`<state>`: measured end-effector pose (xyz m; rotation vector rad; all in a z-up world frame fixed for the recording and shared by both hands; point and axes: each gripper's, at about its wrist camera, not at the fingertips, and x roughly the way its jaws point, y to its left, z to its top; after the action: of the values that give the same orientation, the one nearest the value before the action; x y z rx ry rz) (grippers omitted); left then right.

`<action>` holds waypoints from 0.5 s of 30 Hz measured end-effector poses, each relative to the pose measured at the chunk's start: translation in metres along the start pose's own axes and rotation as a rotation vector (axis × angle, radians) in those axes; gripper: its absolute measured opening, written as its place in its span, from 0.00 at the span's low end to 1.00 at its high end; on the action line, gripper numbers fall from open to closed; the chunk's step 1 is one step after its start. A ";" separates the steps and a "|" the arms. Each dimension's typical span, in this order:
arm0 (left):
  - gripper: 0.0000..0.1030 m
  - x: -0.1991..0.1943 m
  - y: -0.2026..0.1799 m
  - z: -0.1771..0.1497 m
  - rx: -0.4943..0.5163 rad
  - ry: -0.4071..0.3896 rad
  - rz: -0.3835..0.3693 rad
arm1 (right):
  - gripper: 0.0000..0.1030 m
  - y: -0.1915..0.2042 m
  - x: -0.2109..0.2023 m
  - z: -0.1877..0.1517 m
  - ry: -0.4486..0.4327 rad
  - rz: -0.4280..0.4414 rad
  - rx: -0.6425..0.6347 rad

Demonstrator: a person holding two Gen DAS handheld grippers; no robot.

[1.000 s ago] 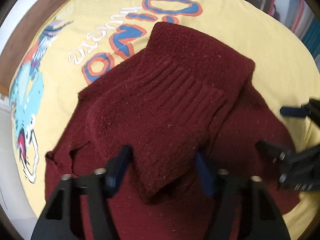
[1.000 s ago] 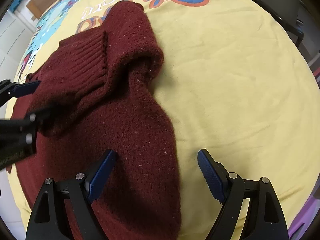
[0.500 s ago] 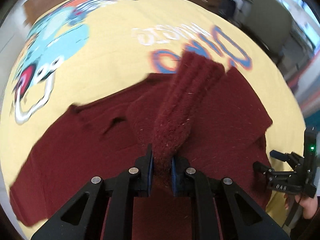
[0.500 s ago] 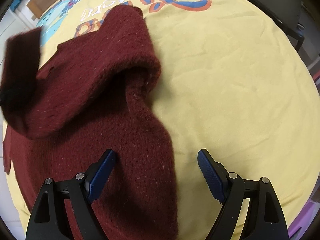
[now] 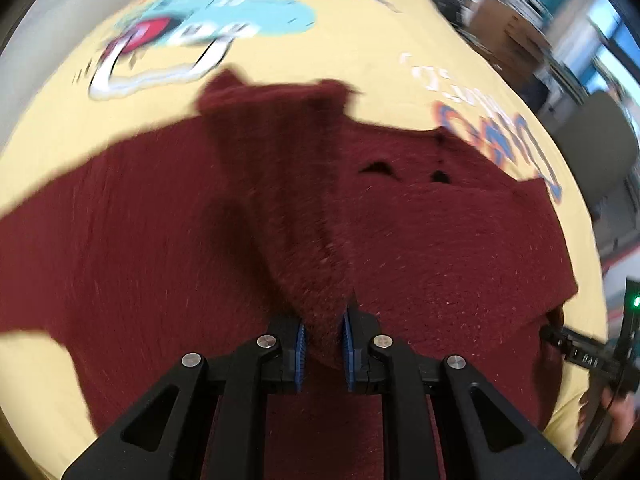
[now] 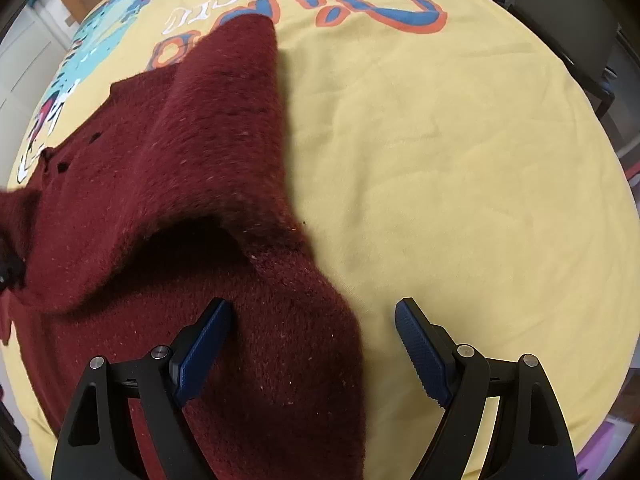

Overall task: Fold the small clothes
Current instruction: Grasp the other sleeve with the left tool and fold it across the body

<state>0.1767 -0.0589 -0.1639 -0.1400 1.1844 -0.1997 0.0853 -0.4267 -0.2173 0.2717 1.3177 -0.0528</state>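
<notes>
A dark red knit sweater point(image 5: 440, 248) lies on a yellow printed cloth point(image 5: 360, 36). My left gripper point(image 5: 323, 342) is shut on the sweater's sleeve point(image 5: 288, 184) and holds it lifted above the sweater's body. The view is motion-blurred. In the right wrist view the sweater point(image 6: 192, 160) covers the left half, with a raised fold near the middle. My right gripper point(image 6: 312, 344) is open and empty, its left finger over the sweater's lower edge and its right finger over bare cloth. The right gripper also shows at the right edge of the left wrist view point(image 5: 592, 356).
The yellow cloth point(image 6: 460, 168) carries a cartoon print point(image 5: 216, 20) and orange-blue lettering point(image 6: 384, 4). A dark chair point(image 6: 568, 12) stands beyond the cloth's far right edge. Cardboard boxes and clutter point(image 5: 516, 28) sit past the cloth in the left wrist view.
My left gripper closed on the sleeve, lifted it and carried it left across the sweater, opening the fold. My right gripper stayed open in place.
</notes>
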 end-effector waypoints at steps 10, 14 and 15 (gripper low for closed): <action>0.49 0.004 0.033 -0.014 -0.080 0.083 0.021 | 0.83 -0.002 0.001 0.000 0.006 0.002 0.001; 0.83 -0.012 0.047 -0.009 -0.065 0.081 0.050 | 0.83 0.002 0.002 0.001 0.006 0.001 -0.009; 0.86 -0.018 0.051 -0.005 -0.066 0.069 0.051 | 0.83 0.003 0.001 -0.001 0.005 0.001 -0.010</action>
<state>0.1698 -0.0051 -0.1605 -0.1615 1.2620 -0.1220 0.0856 -0.4235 -0.2178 0.2637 1.3225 -0.0446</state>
